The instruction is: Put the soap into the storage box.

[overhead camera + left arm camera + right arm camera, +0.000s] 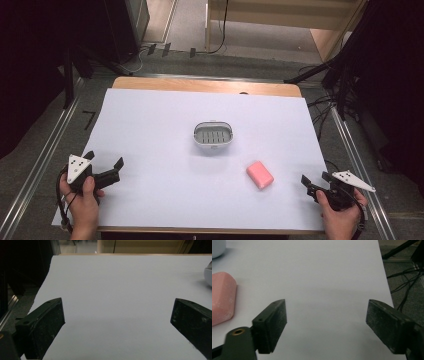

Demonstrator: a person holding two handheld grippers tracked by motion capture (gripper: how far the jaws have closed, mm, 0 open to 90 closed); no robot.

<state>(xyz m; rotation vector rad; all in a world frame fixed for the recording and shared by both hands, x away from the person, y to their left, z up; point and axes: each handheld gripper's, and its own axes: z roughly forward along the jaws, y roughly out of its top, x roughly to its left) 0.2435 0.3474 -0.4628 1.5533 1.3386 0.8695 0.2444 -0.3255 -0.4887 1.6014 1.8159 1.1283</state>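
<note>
Pink soap (260,175) sits just left of the right gripper (316,183), whose fingers are wide like the left gripper (106,163), and a hard squeeze might shoot it away.

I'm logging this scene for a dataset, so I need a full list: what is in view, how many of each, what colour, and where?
soap dish: 1, white rim with grey slotted inside, near the middle of the sheet, nothing in it
soap bar: 1, pink, on the sheet, nearer the person and to the right of the dish, apart from it
sheet: 1, white, covering most of the table
table: 1, wooden, far edge showing beyond the sheet
cables: several, black, on the floor right of the table
left gripper: 1, black, open, held at the sheet's near left
right gripper: 1, black, open, held at the sheet's near right
</note>
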